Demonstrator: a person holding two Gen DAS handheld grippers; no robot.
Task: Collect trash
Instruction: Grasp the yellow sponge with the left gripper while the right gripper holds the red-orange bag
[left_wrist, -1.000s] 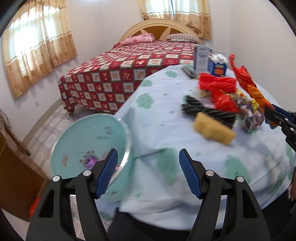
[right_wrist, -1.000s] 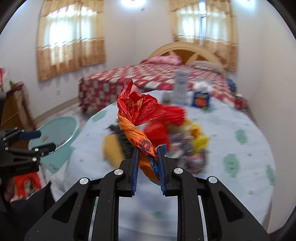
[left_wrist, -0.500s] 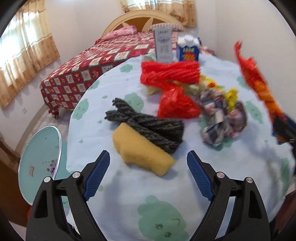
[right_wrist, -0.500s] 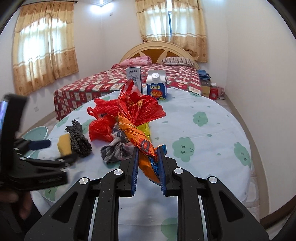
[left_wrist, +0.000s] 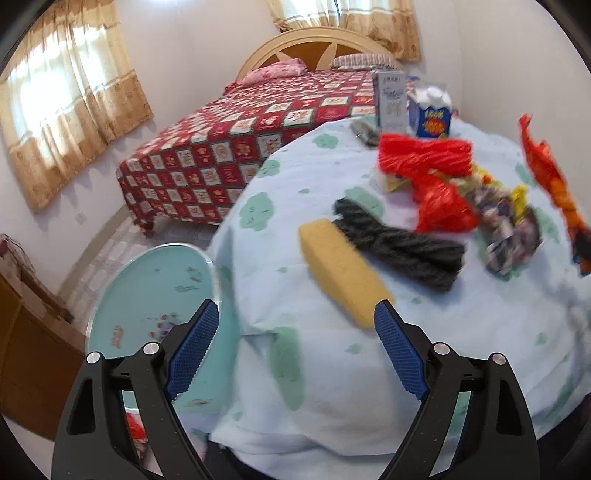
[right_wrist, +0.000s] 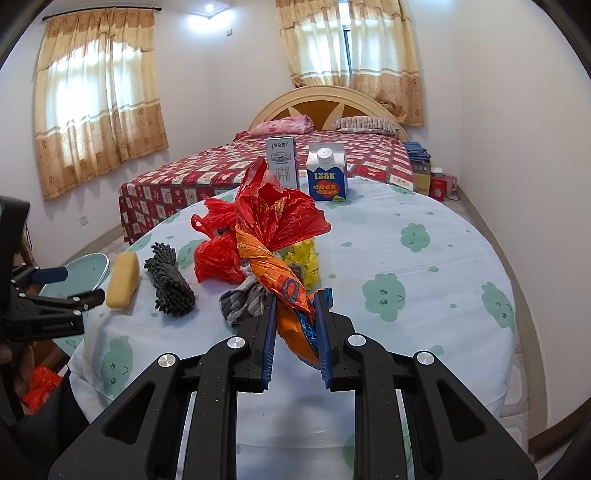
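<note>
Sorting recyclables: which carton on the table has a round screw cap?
The blue carton, right of the taller white carton, which has a flat top.

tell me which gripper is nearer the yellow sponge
Left. The left gripper is open at the table edge, with the yellow sponge just ahead by one finger. The right gripper, shut on the snack wrapper, is farther across the table.

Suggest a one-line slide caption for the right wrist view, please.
Right gripper fingers clamp a crumpled red-and-orange plastic wrapper above the round, cloud-print-clothed table.
</note>
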